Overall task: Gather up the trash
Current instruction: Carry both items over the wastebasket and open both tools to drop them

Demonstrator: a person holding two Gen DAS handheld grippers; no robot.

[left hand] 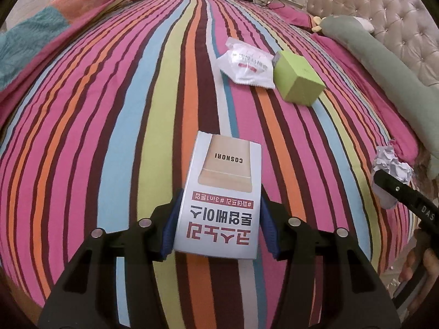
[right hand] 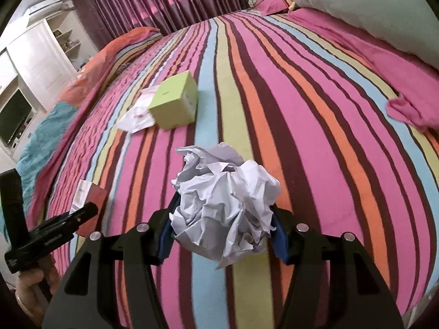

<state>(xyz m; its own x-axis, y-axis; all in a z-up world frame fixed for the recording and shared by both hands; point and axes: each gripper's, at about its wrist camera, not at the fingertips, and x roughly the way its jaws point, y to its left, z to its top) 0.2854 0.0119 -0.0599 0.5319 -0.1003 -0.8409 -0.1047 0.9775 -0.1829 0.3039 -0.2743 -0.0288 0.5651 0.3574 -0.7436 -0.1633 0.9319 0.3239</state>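
Halfway there: left gripper (left hand: 219,230) clamped on the box (left hand: 219,200), right gripper (right hand: 223,233) squeezing the paper ball (right hand: 223,203), green box (left hand: 297,81) and wrapper (left hand: 244,65) left on the bed (left hand: 109,137).

Bedroom. Bed (left hand: 109,109) with multicolour striped cover. Tufted cream headboard (left hand: 384,13) on the right, grey-green bolster pillow (right hand: 370,8) against it. Purple curtains (right hand: 164,0) behind the bed. White cabinet (right hand: 35,54) with shelves, dark TV screen (right hand: 12,115) at left. Soft daylight.
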